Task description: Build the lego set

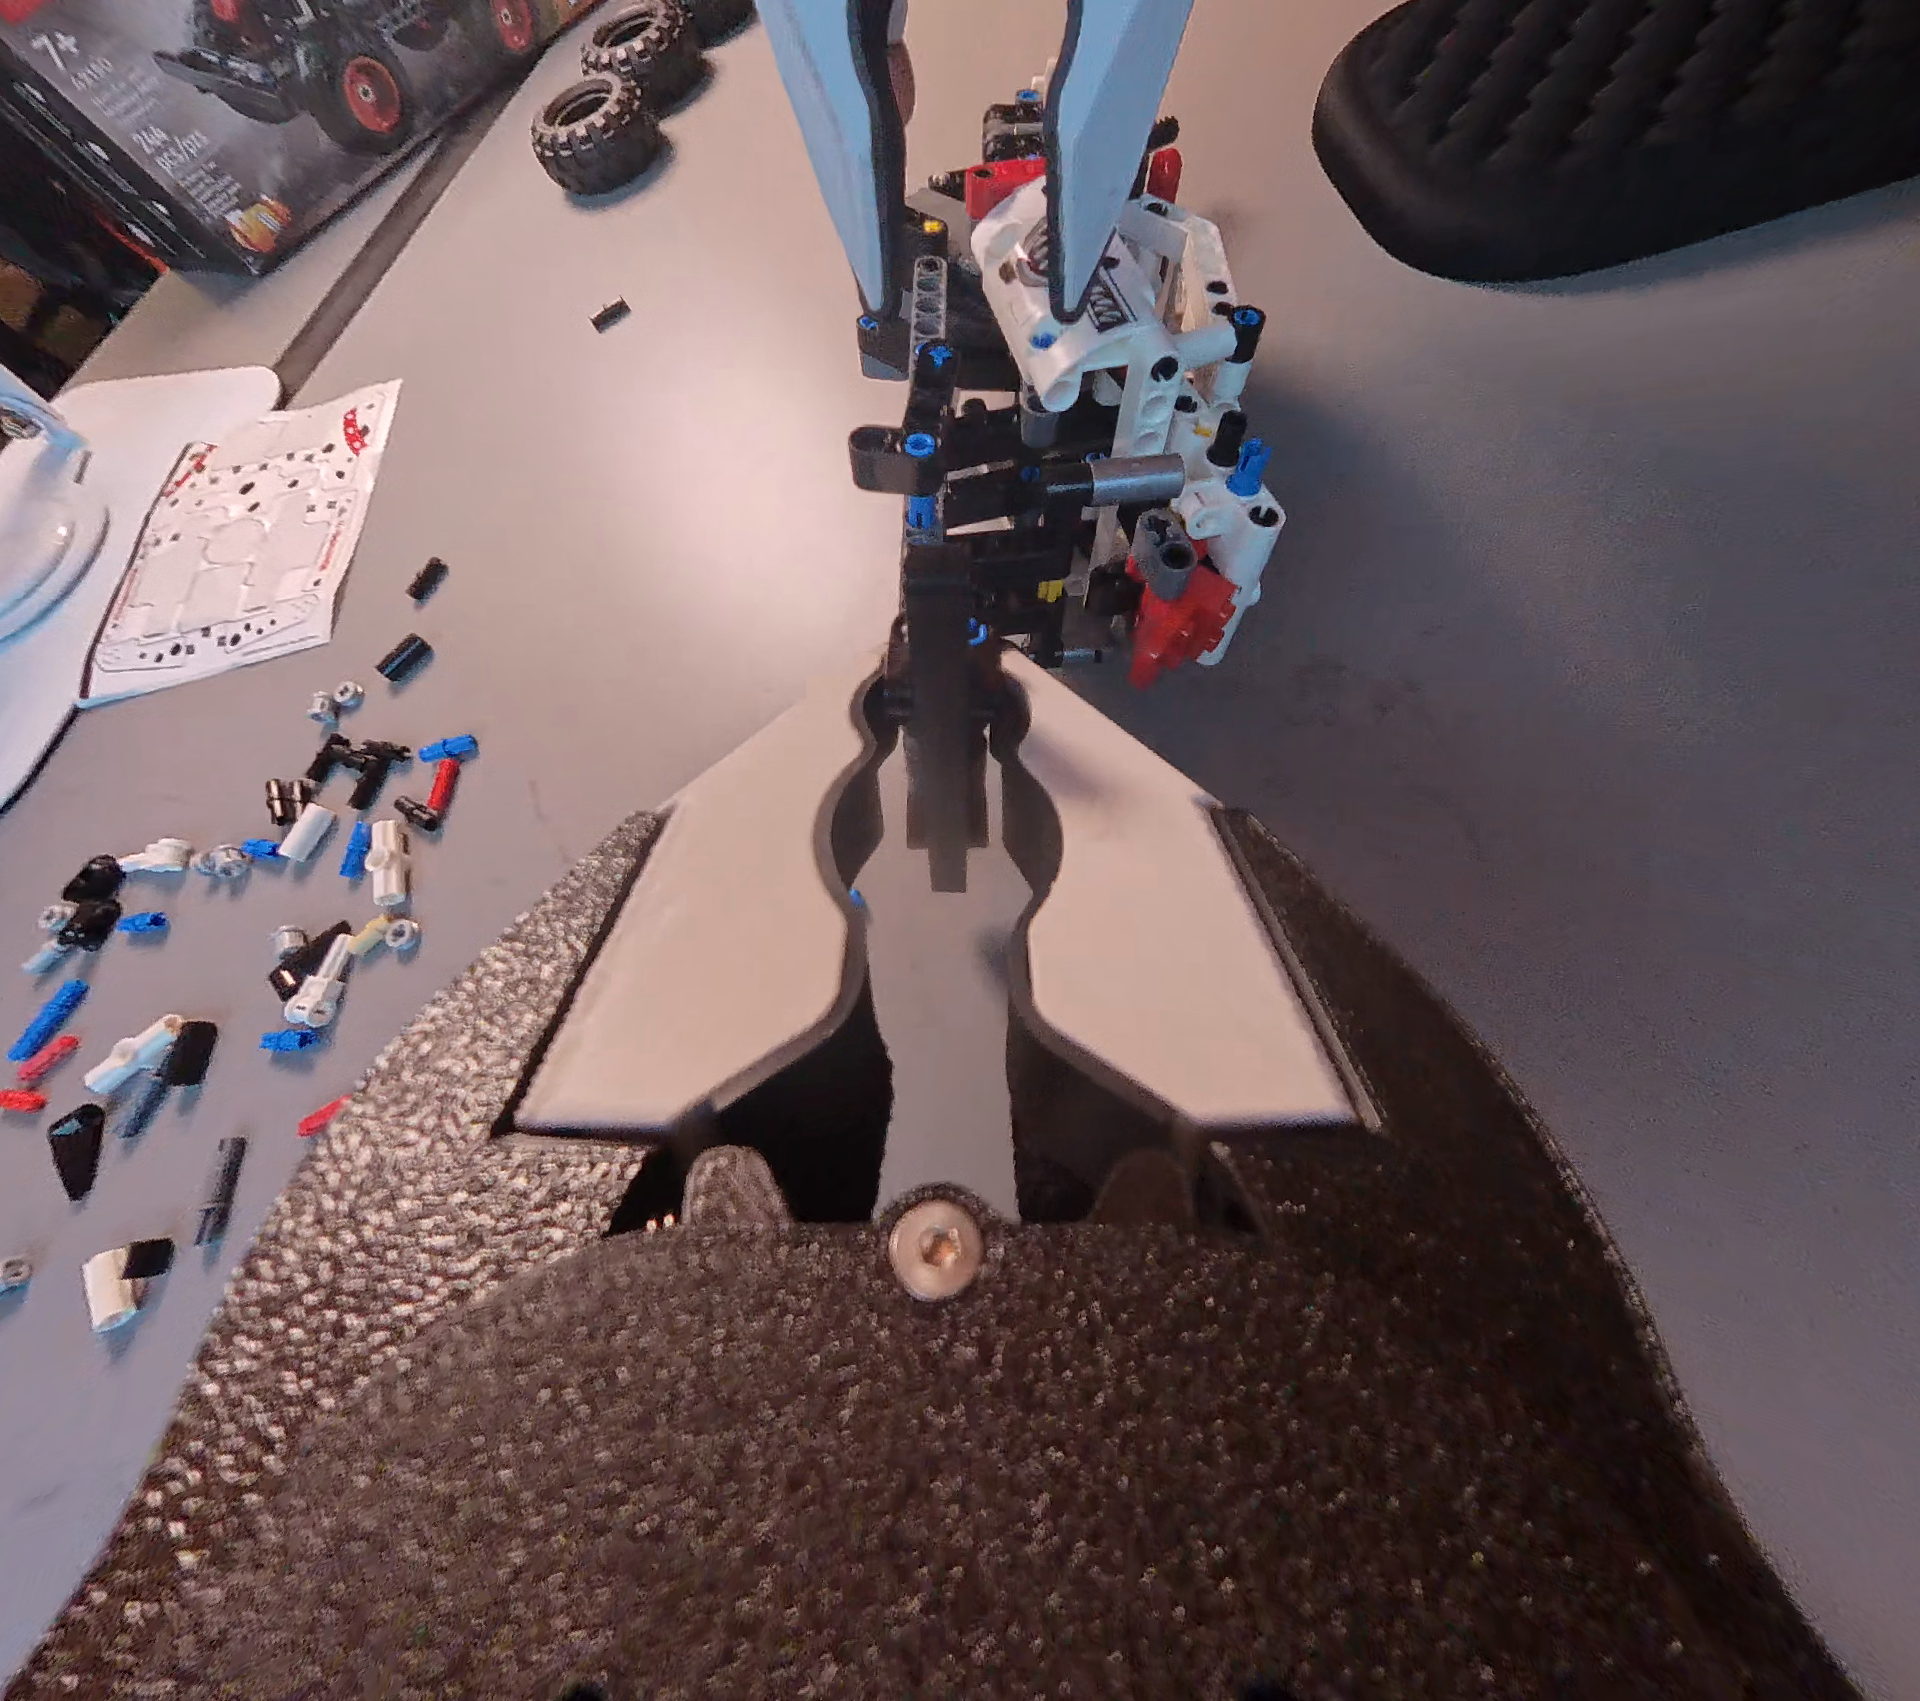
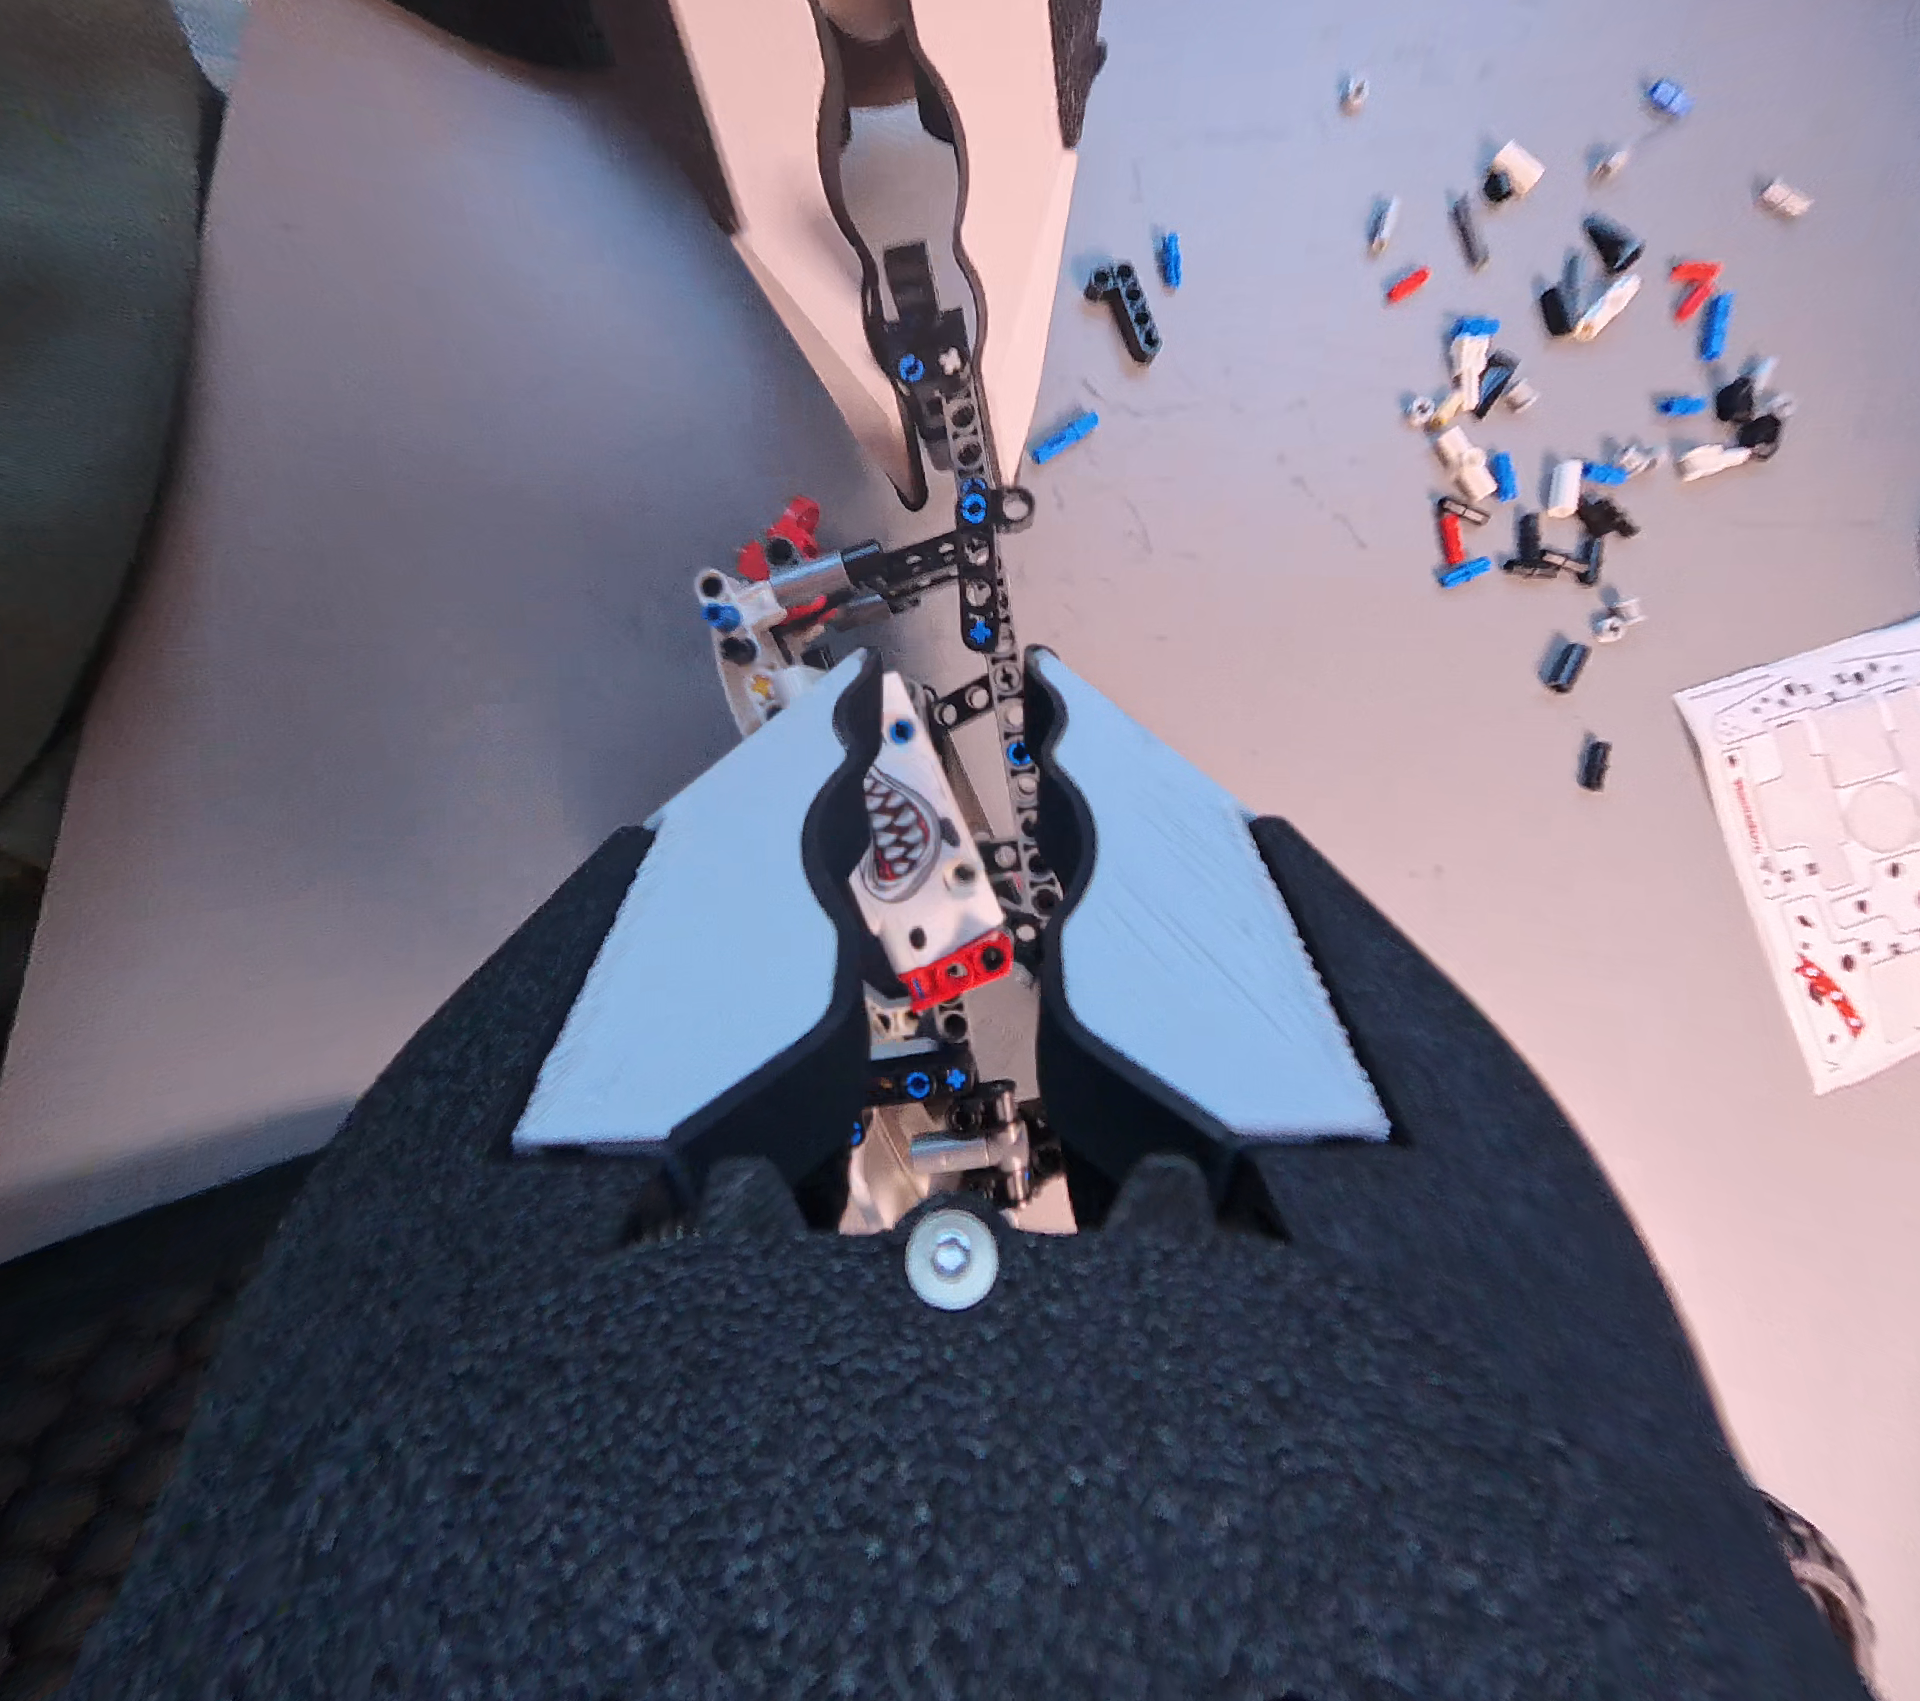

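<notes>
Above the grey worktop point(image 1: 1558, 716), the left gripper point(image 1: 940, 695) clenched the black beam end of the half-built truck point(image 1: 1081, 446); the right gripper point(image 2: 945, 664) apparently gripped its white end (partly hidden).

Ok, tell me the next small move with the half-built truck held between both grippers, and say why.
Probably keep the left gripper clamped on the black beam end and let the right gripper ease off the white toothed panel, freeing it to fetch a piece. Both grippers grip the half-built truck, while loose pieces and three tyres wait unused on the table.
</notes>
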The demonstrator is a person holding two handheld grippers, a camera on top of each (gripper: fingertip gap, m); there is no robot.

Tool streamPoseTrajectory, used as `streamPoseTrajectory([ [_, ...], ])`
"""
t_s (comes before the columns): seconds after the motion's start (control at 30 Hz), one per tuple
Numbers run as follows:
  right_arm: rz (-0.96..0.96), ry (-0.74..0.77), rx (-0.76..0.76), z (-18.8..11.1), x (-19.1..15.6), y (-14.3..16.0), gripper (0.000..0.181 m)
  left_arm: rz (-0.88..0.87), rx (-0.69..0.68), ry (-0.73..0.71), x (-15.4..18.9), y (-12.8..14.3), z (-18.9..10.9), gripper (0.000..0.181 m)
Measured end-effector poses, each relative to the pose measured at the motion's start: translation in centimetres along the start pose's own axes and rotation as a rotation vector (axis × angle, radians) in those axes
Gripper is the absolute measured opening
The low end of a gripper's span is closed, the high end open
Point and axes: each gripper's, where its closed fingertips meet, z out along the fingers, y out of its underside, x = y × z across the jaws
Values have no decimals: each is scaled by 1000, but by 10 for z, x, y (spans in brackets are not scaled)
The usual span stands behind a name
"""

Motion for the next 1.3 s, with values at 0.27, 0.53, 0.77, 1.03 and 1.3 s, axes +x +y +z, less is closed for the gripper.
streamPoseTrajectory([
  [0.27, -107, 282, 74, 6, -9, -17, 15, 206, 68, -128, 4, -22, -10, 16],
  [0.53, -391, 532, 120, -3, -17, -21, 7, 600, 53, -357, 7, -39, -19, 16],
  [0.77, -608, 767, 120, -1, -22, -16, 7, 744, 15, -352, 19, -33, -15, 16],
  [1.03, -727, 862, 101, 2, -42, -7, 9, 545, 5, -53, 63, -20, -21, 43],
  [1.3, -686, 832, 59, 2, -68, 18, 23, 43, 121, 241, 68, -33, -49, 47],
])
